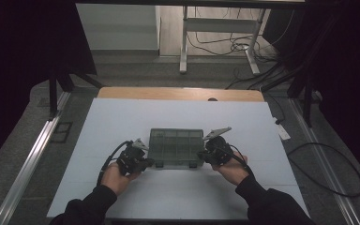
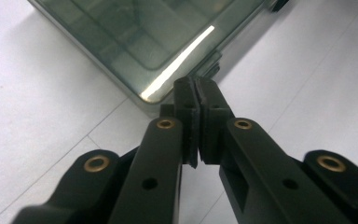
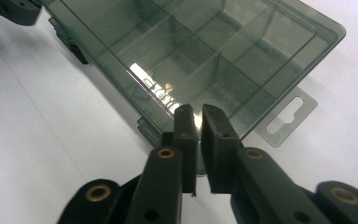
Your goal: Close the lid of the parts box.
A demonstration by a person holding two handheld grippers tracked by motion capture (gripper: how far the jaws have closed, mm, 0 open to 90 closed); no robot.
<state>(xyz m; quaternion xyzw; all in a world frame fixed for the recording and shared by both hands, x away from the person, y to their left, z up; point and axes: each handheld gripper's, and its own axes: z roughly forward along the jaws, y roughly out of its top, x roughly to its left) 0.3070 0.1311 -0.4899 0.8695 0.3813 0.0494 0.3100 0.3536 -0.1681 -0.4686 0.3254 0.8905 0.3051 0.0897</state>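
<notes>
I have the smoky compartment box [image 1: 176, 146] lying flat near the middle of the white surface [image 1: 122, 117], a little toward my near edge, lid down. My left tool [image 1: 145, 163] sits at its near left corner and my right tool [image 1: 202, 154] at its near right corner, so I judge the step in hand is getting hold of the front edge to work the latches or lift the lid.

In the left gripper view the left tool [image 2: 196, 88] has its jaws pressed together, tips just beside the box [image 2: 144, 42] corner and a dark latch [image 2: 212, 67], nothing between them that I can see. In the right gripper view the right tool [image 3: 197, 114] has a narrow gap between its jaws, and the rim of the box [image 3: 205, 51] seems to run into it; I can't tell if it truly pinches.

That view also gives me the dividers, the hang tab [image 3: 286, 116] at the side and no contents I can make out, which the high view blurs.

Next I'd say each tool must catch a latch squarely and pull evenly, or the box slides
</notes>
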